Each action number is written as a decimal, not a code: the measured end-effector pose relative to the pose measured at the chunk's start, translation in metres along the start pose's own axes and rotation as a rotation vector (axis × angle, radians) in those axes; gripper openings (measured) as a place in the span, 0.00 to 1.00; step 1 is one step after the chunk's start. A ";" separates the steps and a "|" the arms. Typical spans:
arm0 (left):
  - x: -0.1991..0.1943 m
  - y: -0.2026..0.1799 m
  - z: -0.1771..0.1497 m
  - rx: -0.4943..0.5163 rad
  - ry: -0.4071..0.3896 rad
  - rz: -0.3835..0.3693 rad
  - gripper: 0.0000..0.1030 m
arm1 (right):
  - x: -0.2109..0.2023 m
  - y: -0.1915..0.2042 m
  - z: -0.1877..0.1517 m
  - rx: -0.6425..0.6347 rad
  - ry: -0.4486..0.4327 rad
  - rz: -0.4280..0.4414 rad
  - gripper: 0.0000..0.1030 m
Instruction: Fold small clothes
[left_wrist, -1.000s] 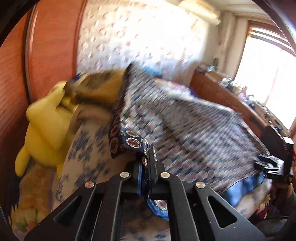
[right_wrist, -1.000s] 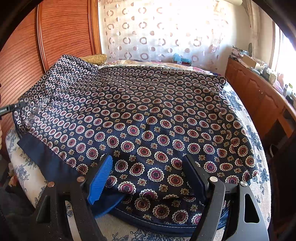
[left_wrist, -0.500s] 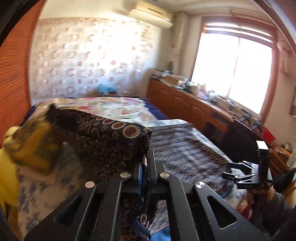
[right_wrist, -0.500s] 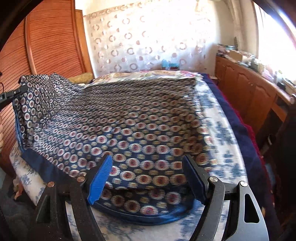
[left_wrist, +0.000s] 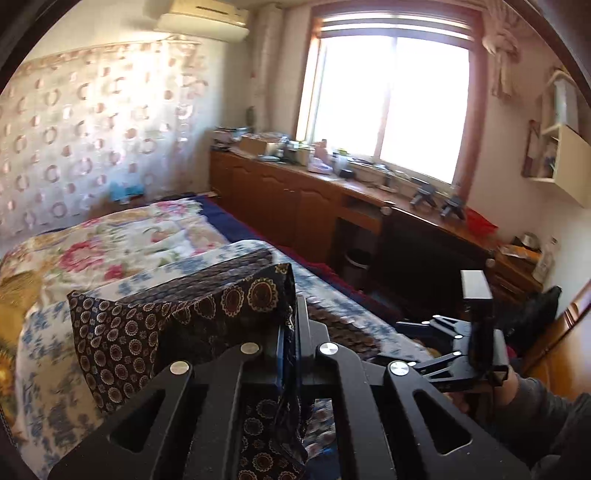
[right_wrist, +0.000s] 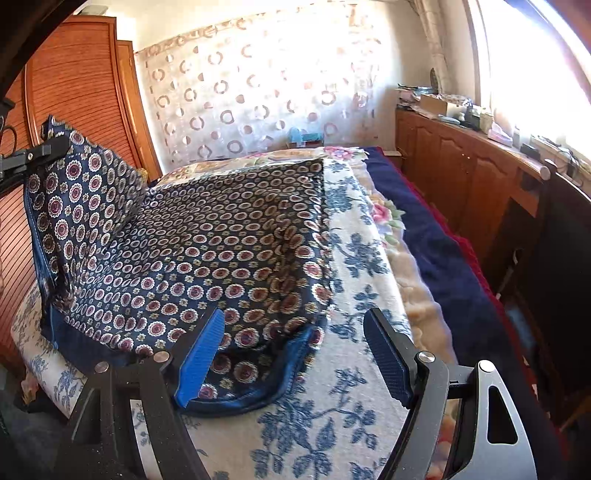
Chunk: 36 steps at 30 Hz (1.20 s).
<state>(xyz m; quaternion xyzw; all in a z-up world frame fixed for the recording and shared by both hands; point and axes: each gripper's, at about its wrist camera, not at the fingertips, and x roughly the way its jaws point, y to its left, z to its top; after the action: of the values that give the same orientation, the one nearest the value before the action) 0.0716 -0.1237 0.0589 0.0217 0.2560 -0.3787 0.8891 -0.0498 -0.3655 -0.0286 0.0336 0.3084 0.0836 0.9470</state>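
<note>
The left tool (left_wrist: 291, 332) is clamped on the cloth's (right_wrist: 207, 240) corner; the right tool (right_wrist: 295, 354) gapes empty above the hem, so pulling may drag the cloth askew.

Navy medallion-print garment (right_wrist: 207, 258); blue-floral, seemingly cream bedspread (right_wrist: 332, 417).

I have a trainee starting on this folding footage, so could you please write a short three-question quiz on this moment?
1. True or false: the left gripper is shut on the patterned cloth.
2. The right gripper is: A) clamped on the cloth, B) open above the cloth's near edge, C) out of view.
3. What does the cloth lie on?

Key: 1 true. 2 B. 3 The bed's blue-flowered cover.
</note>
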 end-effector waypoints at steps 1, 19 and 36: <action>0.002 -0.005 0.003 0.004 0.000 -0.011 0.05 | -0.001 -0.001 0.000 0.004 -0.001 0.001 0.77; -0.002 0.028 -0.023 -0.051 0.051 0.094 0.76 | 0.000 0.010 0.006 -0.013 -0.014 0.008 0.77; -0.050 0.097 -0.075 -0.168 0.022 0.332 0.76 | 0.012 0.054 0.035 -0.129 -0.029 0.039 0.77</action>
<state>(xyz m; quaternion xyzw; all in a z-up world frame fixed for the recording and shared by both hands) 0.0764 -0.0039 0.0024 -0.0066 0.2896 -0.2036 0.9352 -0.0267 -0.3107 -0.0011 -0.0202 0.2877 0.1214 0.9498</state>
